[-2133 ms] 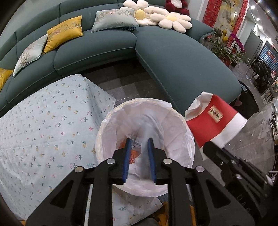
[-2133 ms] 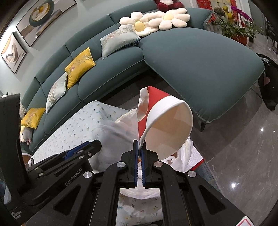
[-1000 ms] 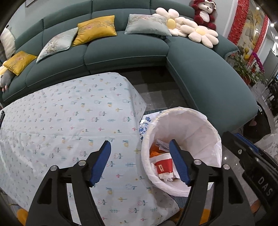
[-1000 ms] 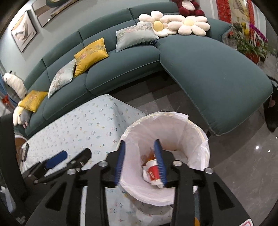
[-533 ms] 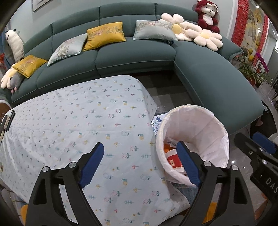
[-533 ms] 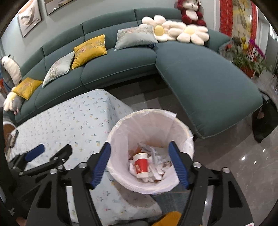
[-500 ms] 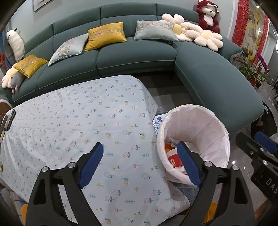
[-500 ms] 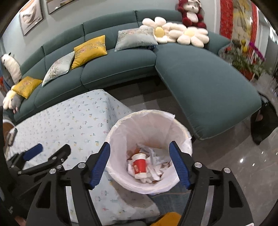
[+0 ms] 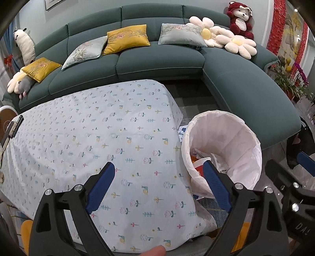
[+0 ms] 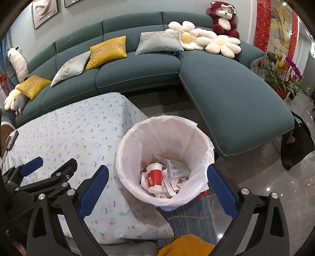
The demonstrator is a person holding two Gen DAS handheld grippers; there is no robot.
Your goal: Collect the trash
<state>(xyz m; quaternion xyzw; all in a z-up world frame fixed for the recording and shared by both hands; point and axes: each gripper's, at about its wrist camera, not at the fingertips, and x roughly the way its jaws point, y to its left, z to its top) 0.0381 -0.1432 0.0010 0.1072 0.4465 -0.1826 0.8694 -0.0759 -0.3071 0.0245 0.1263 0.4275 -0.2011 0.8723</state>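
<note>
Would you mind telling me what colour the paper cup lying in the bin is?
The paper cup is red with a white rim and base; the right wrist view shows it best.

Cup (image 10: 155, 174) in bin (image 10: 126, 149) (beside table (image 10: 65, 134))

Teal corner sofa (image 10: 149, 65), cushions, glossy grey floor (image 10: 275, 187), framed pictures (image 10: 45, 11) on wall.

A home living room: teal sofa (image 10: 157, 65) (cushions, plush toys), cloth-covered table (image 9: 88, 128).
</note>
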